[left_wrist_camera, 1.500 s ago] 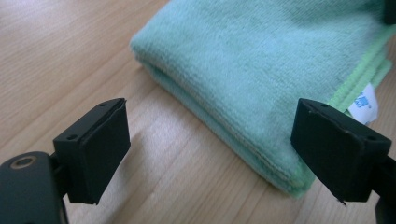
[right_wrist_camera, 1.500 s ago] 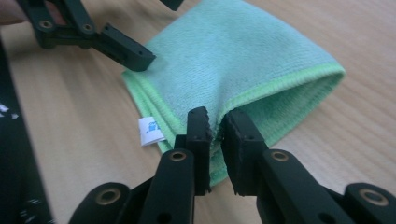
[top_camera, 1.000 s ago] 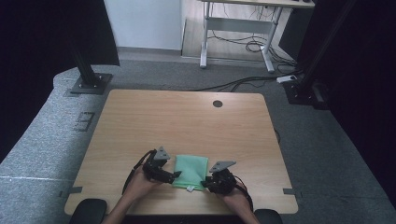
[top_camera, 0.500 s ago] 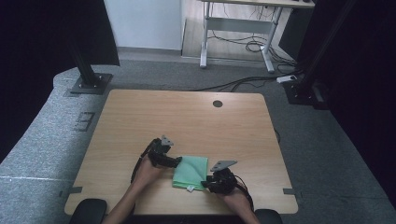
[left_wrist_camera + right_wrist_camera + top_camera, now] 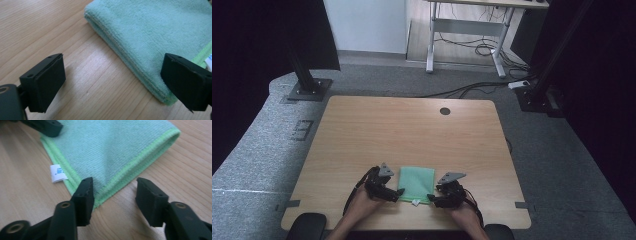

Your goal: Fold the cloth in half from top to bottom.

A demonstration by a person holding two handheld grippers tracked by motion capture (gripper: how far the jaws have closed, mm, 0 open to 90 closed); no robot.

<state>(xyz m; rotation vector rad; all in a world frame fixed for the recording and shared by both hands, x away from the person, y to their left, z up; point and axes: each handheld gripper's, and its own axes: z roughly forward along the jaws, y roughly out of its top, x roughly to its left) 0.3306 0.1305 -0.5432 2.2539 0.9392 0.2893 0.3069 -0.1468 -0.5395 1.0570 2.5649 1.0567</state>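
A folded green cloth (image 5: 416, 184) lies flat near the front edge of the wooden table (image 5: 402, 130). My left gripper (image 5: 395, 194) sits at its near left corner. In the left gripper view that gripper (image 5: 112, 65) stands wide open, still widening, with bare wood between the jaws and the cloth's folded edge (image 5: 150, 37) by the right jaw. My right gripper (image 5: 434, 200) is at the near right corner. Its jaws (image 5: 115, 183) have just been opening, and the cloth's corner (image 5: 112, 152) lies loose between them. A white label (image 5: 58, 173) sticks out of the hem.
The table has a round cable hole (image 5: 445, 111) at the back. Black stand bases (image 5: 305, 90) sit on the grey floor beyond it, left and right. The table's front edge is just behind both hands.
The left gripper swung out over the cloth's far left side, then came back down to its near left corner. The cloth now lies squarer. The right hand stayed put.
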